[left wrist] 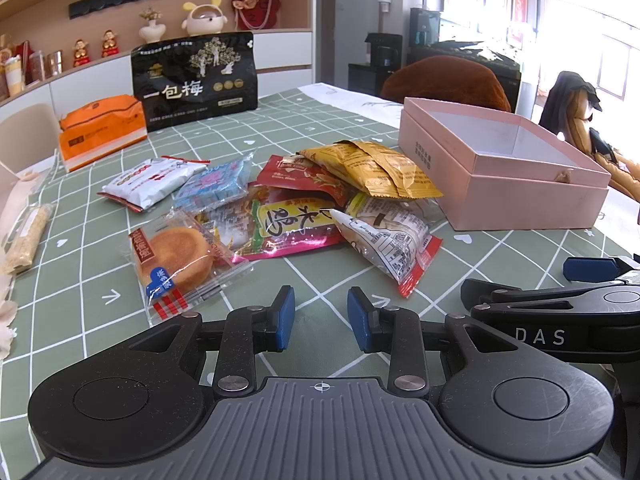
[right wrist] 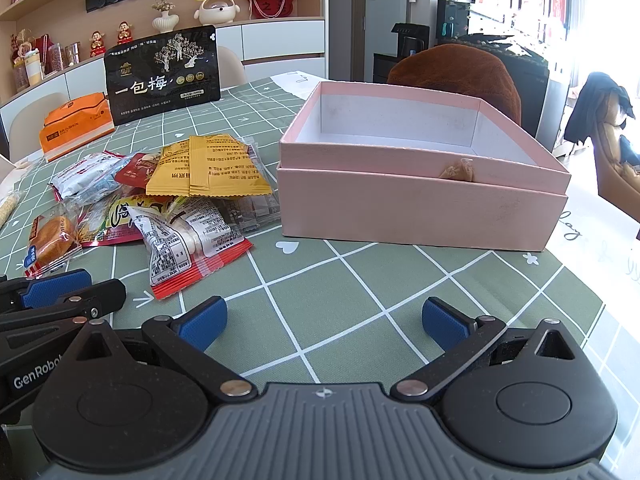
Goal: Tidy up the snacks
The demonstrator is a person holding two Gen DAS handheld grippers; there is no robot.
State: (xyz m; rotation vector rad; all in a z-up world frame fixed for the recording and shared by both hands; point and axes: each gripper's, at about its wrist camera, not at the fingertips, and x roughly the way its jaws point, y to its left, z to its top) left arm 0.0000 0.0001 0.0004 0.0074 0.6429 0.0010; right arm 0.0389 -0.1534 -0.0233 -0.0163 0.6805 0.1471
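Note:
A pile of snack packets lies on the green checked tablecloth (left wrist: pixel 320 128): a round cake in clear wrap (left wrist: pixel 176 260), a yellow packet (left wrist: pixel 376 168), a red packet (left wrist: pixel 296 176), a white and red packet (left wrist: pixel 148 180), a blue packet (left wrist: pixel 218 184) and a clear packet with red ends (left wrist: pixel 392 244). An open pink box (left wrist: pixel 504 172) stands to the right of the pile; it looks empty in the right wrist view (right wrist: pixel 420 168). My left gripper (left wrist: pixel 321 316) is open and empty, just in front of the pile. My right gripper (right wrist: pixel 324 322) is wide open and empty, in front of the box.
A large black snack bag (left wrist: pixel 196 76) stands at the table's far side beside an orange pack (left wrist: pixel 100 128). A thin bar in clear wrap (left wrist: pixel 24 240) lies at the left edge. A brown-cushioned chair (right wrist: pixel 456 72) stands behind the box. Shelves with ornaments line the back wall.

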